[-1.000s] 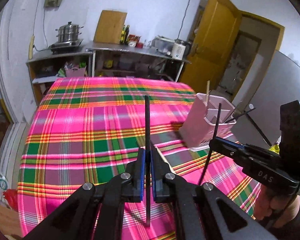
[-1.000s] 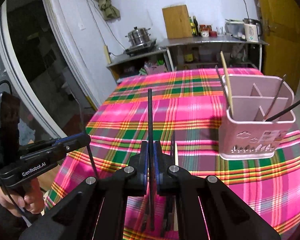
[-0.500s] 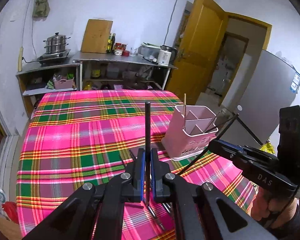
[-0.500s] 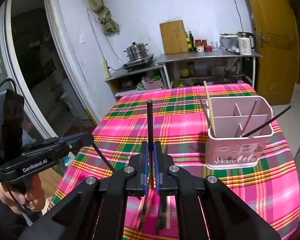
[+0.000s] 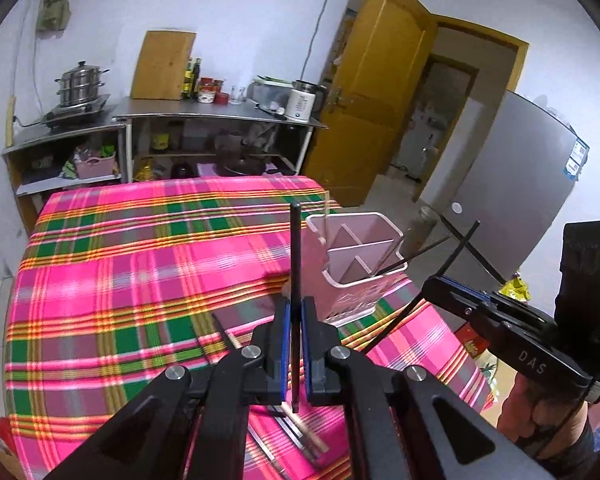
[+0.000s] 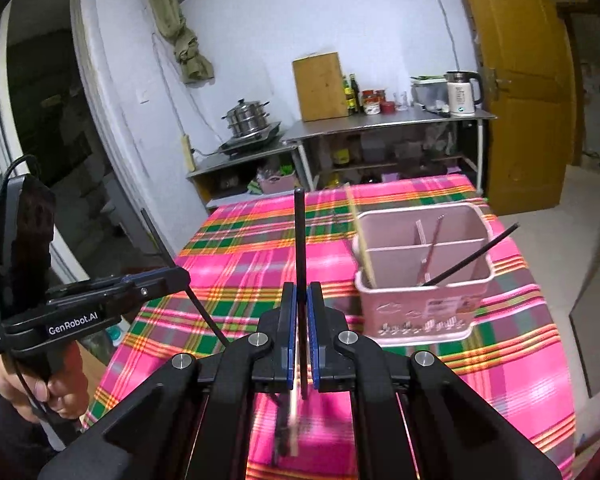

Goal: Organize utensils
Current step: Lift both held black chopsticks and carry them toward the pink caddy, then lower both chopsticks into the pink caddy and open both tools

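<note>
The left gripper (image 5: 295,332) is raised, its jaws closed on a black chopstick (image 5: 295,264) that stands upright between them. The right gripper (image 6: 301,336) is also raised, jaws clamped on a second black chopstick (image 6: 300,248), upright too. A hand (image 6: 56,380) wraps the left gripper's handle; another hand (image 5: 540,412) grips the right one's.

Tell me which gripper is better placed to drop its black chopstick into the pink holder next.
Right, probably. The right gripper holds its black chopstick upright, with the pink holder just ahead. From the left gripper the holder sits farther to the side.
</note>
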Tool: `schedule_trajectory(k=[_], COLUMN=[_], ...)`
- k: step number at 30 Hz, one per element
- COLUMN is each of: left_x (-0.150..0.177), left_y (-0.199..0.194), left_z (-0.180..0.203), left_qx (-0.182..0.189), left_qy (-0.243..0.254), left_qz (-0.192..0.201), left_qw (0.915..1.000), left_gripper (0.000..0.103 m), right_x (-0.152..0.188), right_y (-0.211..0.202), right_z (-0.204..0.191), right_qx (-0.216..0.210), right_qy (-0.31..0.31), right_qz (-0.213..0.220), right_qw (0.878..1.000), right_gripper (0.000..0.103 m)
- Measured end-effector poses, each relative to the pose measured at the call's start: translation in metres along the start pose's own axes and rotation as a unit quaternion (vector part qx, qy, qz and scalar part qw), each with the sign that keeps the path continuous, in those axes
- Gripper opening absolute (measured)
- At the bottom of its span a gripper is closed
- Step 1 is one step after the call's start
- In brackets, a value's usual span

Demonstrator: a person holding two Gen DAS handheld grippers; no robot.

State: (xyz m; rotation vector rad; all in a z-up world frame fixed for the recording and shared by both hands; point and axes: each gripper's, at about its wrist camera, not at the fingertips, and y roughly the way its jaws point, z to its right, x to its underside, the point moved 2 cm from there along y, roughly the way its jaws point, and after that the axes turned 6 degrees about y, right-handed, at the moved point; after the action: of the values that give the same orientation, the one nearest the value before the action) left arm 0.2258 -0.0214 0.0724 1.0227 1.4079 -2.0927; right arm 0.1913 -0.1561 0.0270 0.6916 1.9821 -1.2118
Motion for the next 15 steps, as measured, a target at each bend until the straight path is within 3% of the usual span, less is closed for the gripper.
schedule_trajectory(k=[15], left_x=[-0.083], left_y=[0.015], left_z=[0.031], left_qx=[0.037], left_qy=[0.009], left_qz=[0.046], left_qw=[0.9982], left_gripper=[0.005], right_x=[-0.064], right_y=[-0.028], right_z=[0.03], right_qx=[0.036], right_qy=[0.006], right_qz=[0.071], right_qw=[0.997], right_gripper=[0.006])
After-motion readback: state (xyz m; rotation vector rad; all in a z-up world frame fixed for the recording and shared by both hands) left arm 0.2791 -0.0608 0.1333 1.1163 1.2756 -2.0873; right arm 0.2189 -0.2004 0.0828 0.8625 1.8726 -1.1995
